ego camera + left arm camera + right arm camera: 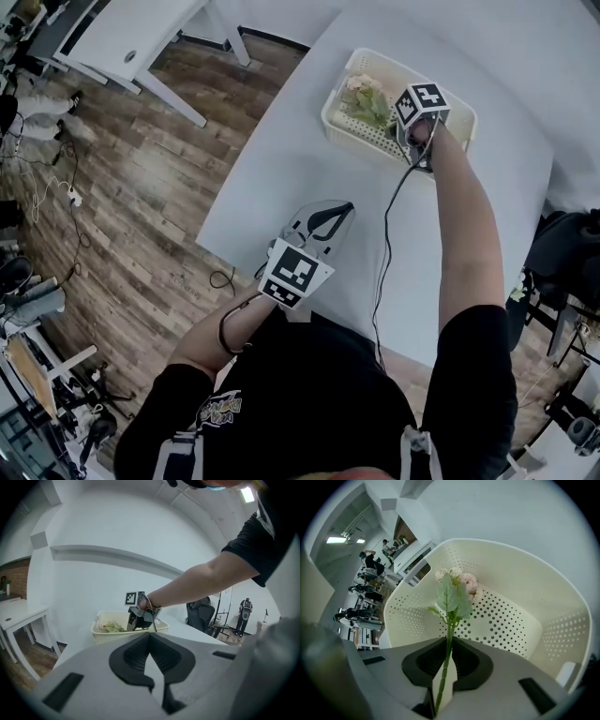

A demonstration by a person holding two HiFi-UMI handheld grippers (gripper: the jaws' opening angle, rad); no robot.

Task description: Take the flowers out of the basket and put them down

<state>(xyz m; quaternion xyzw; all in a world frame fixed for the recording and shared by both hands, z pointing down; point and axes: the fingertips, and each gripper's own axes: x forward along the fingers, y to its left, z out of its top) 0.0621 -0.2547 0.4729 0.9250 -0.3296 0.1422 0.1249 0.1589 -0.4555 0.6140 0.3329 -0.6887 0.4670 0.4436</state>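
Flowers (452, 590): a small spray, pale pink and cream heads over green leaves, sitting inside the basket (520, 620), with the blooms pointing toward its perforated far wall. In the head view the spray is lying toward the basket's 9 o'clock side. The right gripper (449, 644) is reaching down into the basket and pinching the thin green stem between its jaws, below the leaves; from the pinch the stem is running up toward 12 o'clock in the right gripper view. The basket is standing on the white table (300, 178), at about 1 o'clock from the person. The left gripper (150, 637) is hovering low over the near table at roughly 7 o'clock of the basket and well apart from it, jaws pressed together on nothing. Judging the grasp as made and the lift out as not yet done. Risks from here: the stem is looking slim and smooth, so the top-heavy heads may be pivoting or sliding in the pinch once raised. Leaves could be snagging on the rim if the lift is going sideways rather than up. Nothing is steadying the basket, so a snag might be dragging or tipping it. The cable (384, 234) trailing from the right gripper could also be catching the near rim.
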